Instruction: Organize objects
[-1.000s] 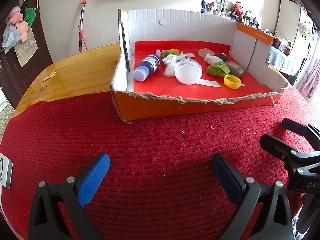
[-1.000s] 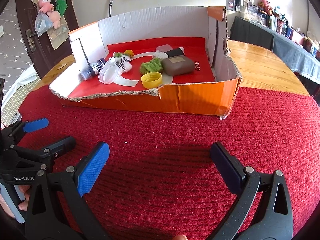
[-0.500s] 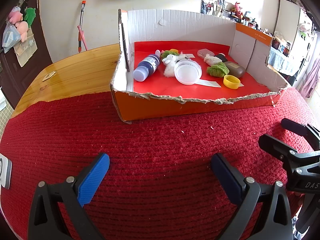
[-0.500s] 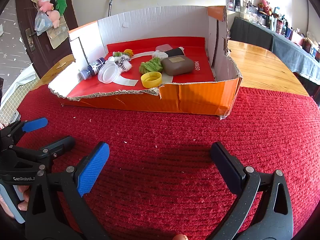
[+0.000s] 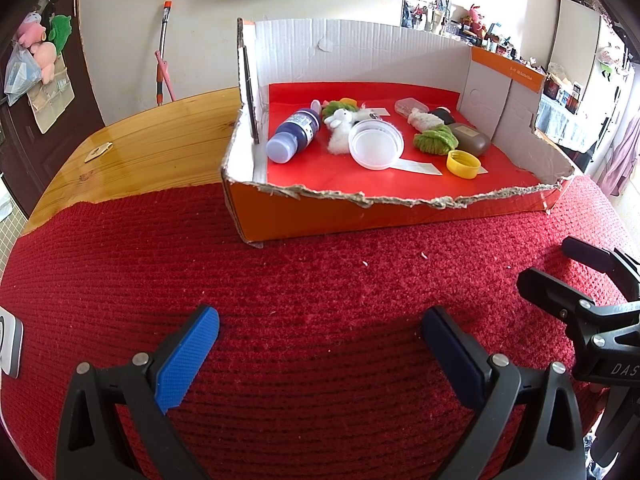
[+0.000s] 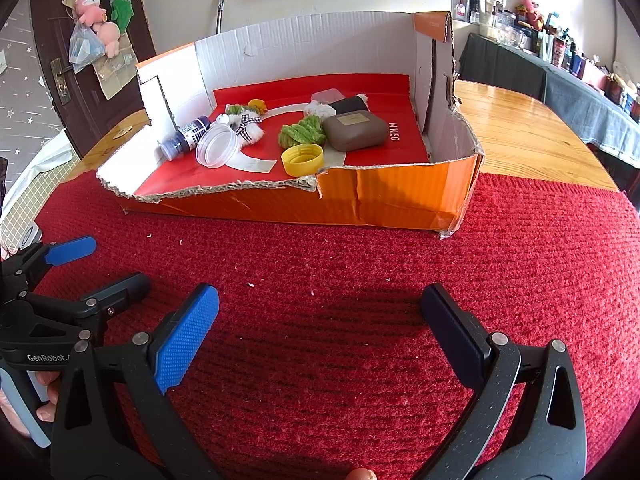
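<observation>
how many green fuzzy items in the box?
2. One green knitted piece lies mid-box, against the brown case and just behind the yellow cap. A smaller green one sits farther back, behind the white plush rabbit. More could be hidden behind other items.

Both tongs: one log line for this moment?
left tongs open | right tongs open | both above red knitted mat | torn orange cardboard box untouched

We see a wooden table [image 6: 520,136] under a red knitted cloth [image 5: 320,300], white wall [image 5: 200,32], dark door [image 6: 52,40], daylight on cluttered shelves [image 5: 460,24].
</observation>
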